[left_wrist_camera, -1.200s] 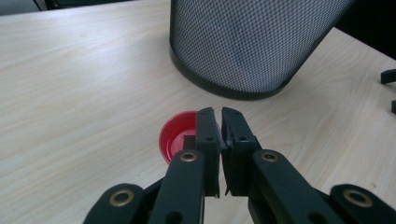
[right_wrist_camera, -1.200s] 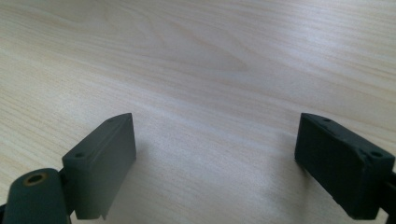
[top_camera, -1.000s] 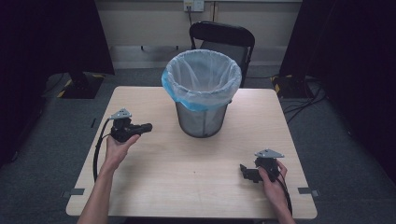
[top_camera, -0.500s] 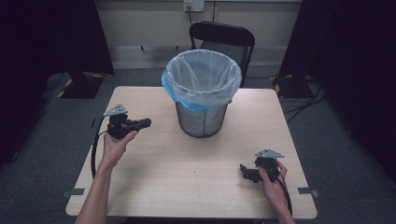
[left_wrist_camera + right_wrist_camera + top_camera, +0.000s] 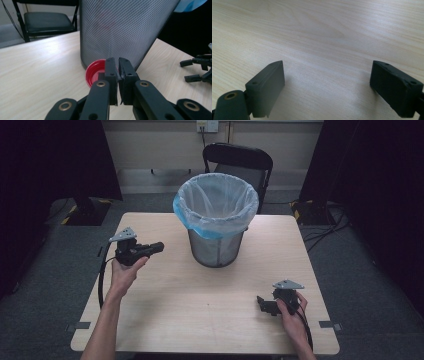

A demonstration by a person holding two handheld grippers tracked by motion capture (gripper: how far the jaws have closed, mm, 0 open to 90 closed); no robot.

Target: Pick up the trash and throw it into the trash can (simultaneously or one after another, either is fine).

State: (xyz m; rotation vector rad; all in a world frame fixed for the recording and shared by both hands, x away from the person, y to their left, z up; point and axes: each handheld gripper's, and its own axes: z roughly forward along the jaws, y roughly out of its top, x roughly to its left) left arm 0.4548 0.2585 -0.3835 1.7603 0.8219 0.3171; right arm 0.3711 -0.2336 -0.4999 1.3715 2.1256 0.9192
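The left tool [image 5: 118, 75], clenched on a red lid's [image 5: 95, 74] rim at center frame, should rise above the lined mesh bin [image 5: 216, 222]; the right tool [image 5: 264, 304] lies released.

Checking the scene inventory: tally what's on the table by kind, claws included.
Mesh bin with liner: 1
Red lid, pinched at its rim by the left claw: 1
Claws: 2, the left one and the right claw, whose jaws stand apart over bare table
Total: 4
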